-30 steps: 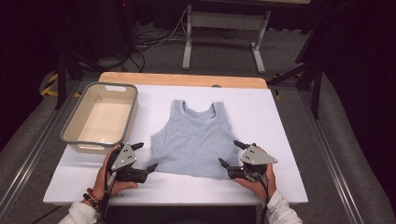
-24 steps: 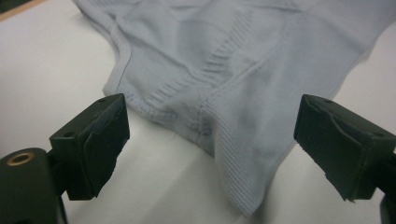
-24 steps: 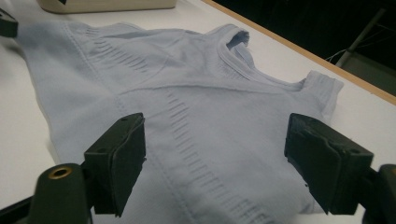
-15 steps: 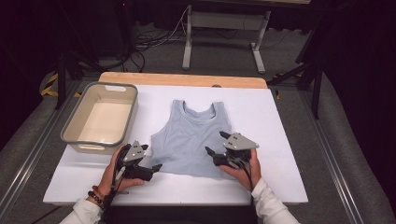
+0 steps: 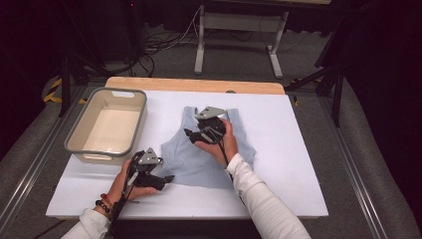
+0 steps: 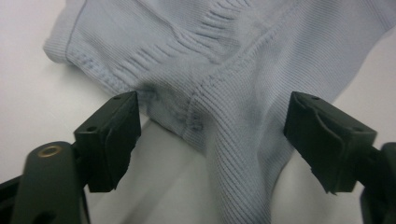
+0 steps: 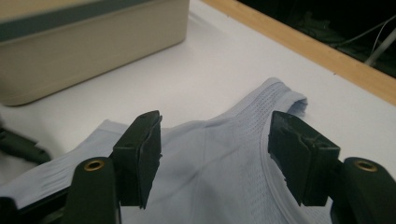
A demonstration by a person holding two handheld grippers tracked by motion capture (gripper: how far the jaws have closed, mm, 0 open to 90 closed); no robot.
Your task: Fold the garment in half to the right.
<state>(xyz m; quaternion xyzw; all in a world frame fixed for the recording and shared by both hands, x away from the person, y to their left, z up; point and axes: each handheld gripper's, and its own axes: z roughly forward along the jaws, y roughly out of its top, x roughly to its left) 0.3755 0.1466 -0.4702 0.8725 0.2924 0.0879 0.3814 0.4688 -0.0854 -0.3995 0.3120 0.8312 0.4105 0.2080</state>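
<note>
A pale blue ribbed tank top lies flat on the white table, its long axis running from the person's edge toward the far wooden edge, straps pointing away and hem nearest the person. The right gripper hangs over the upper chest of the tank top, and the hand and sleeve behind it hide much of the right half. Its jaws stand apart and have just been closing; in the right gripper view they frame the neckline and one strap, apparently without pinching cloth, though whether the tips touch it is hard to judge. The left gripper sits at the hem's left corner, jaws apart and lately closing a little. The left gripper view shows what the high view cannot: a bunched ridge of fabric rising between the jaws, neither pad pressing on it. A beige plastic bin stands left of the tank top, well apart from it; the right gripper view cuts its wall off at the top.
</note>
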